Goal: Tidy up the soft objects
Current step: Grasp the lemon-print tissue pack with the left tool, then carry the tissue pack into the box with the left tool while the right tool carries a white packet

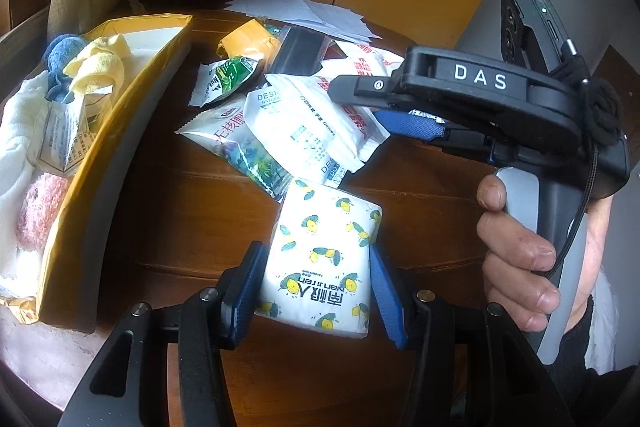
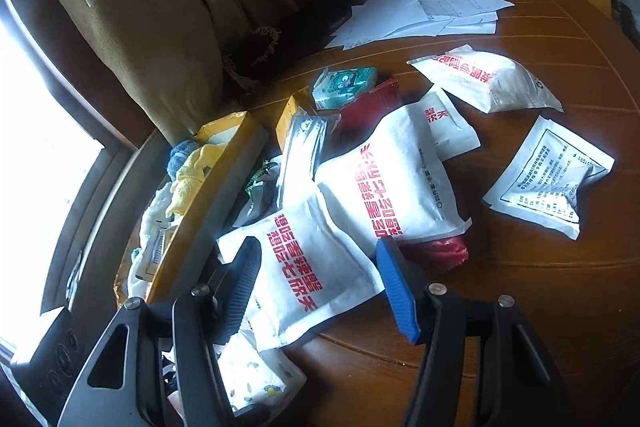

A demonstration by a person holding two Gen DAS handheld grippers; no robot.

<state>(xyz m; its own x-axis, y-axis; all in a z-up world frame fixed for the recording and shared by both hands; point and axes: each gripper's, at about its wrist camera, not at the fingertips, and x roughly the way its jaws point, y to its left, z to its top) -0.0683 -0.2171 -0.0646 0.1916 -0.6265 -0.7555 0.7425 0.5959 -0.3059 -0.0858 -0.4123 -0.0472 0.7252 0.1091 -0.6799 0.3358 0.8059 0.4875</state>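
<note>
My left gripper [image 1: 316, 287] is shut on a white tissue pack with a lemon print [image 1: 324, 251], held just above the wooden table [image 1: 420, 211]; the same pack shows at the bottom of the right wrist view [image 2: 252, 379]. My right gripper [image 2: 316, 267] reaches into a pile of snack packets, and its pads touch both sides of a white packet with red lettering [image 2: 312, 267]. From the left wrist view the right gripper [image 1: 356, 105] lies over that pile, held by a hand [image 1: 516, 259]. A yellow cardboard box [image 1: 132, 115] at the left holds blue, yellow, white and pink cloths.
More white packets [image 2: 488, 79] [image 2: 548, 179] lie spread to the right. A teal pack [image 2: 344, 87], a red packet [image 2: 372, 107] and a green packet [image 1: 224, 79] sit in the pile. Loose paper sheets [image 2: 432, 11] lie at the far edge, and a beige curtain [image 2: 140, 27] hangs behind the box.
</note>
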